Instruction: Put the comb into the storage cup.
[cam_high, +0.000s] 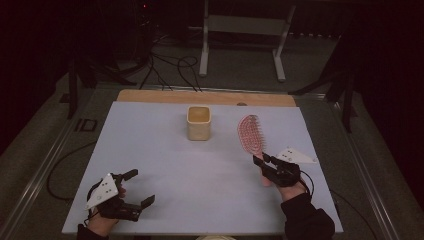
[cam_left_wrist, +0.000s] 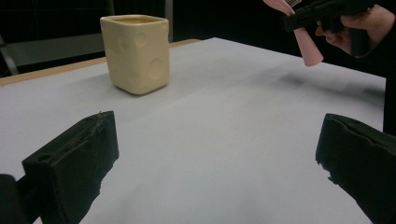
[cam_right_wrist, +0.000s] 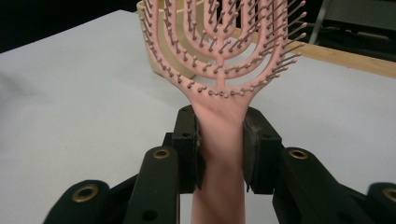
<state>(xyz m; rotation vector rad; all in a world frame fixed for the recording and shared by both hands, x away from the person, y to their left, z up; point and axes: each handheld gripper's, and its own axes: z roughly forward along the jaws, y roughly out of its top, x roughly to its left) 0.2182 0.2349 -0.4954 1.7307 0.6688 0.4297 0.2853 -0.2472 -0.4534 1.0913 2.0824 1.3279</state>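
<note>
The right gripper (cam_high: 263, 161) was clamped on the handle of a pink hairbrush (cam_high: 249, 133), with one black jaw pressing on each side of the handle just below the head. In the right gripper view the hairbrush (cam_right_wrist: 219, 56) stood upright between the jaws, its open, branch-shaped head with small round-tipped bristles facing the camera. In the high view the brush was at the right part of the white table (cam_high: 175, 165), its head pointing away from the person and its handle reaching down towards the hand. A cream square cup (cam_high: 199, 122) stood upright near the far middle of the table, to the left of the brush and apart from it. The left gripper (cam_high: 141, 188) was near the front left corner of the table, its jaws wide apart with nothing between them. In the left gripper view the cup (cam_left_wrist: 136, 52) was ahead at the left and the brush handle (cam_left_wrist: 306, 44) at the upper right.
</note>
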